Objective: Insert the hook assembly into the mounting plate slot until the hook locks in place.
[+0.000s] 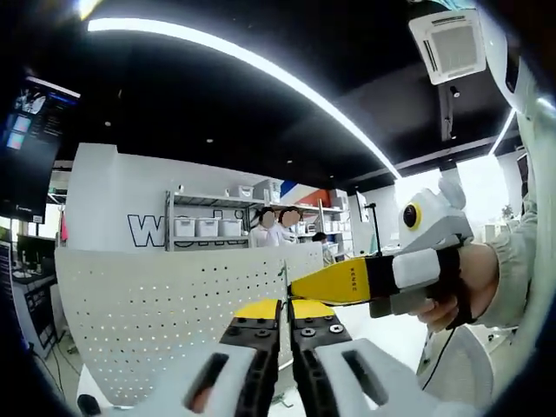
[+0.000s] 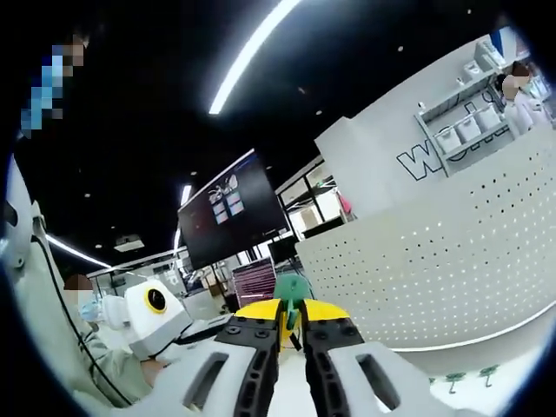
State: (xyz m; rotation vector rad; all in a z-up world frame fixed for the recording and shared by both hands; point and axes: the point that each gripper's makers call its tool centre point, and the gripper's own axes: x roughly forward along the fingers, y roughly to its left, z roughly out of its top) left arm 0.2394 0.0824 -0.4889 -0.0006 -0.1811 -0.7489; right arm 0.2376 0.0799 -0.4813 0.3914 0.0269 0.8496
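In the left gripper view, the left gripper point(image 1: 285, 323) is seen rising from the bottom, its two yellow-tipped black jaws brought close together with only a thin gap between them. Whether anything is pinched there cannot be told. Just beyond the tips stands the white perforated metal mounting plate point(image 1: 156, 304), upright and curved by the lens, its face covered with rows of small holes. The right gripper point(image 1: 300, 285) is seen entering from the right, held in a person's hand point(image 1: 465, 287), and its yellow jaws are pointed at the right edge of the plate, at or just beside it; their state cannot be told from this side.

In the right gripper view, the right gripper point(image 2: 291, 323) is shown with its jaws nearly together, clamped on a small green plastic hook assembly point(image 2: 291, 289), which sticks up above the tips. The mounting plate point(image 2: 452, 269) is seen to the right of the hook, near it, but contact cannot be confirmed. Two more small green hooks point(image 2: 471, 375) are seen lying on the white table surface point(image 2: 521, 369) at the foot of the plate. A large dark wall monitor point(image 2: 233, 219) is seen behind.
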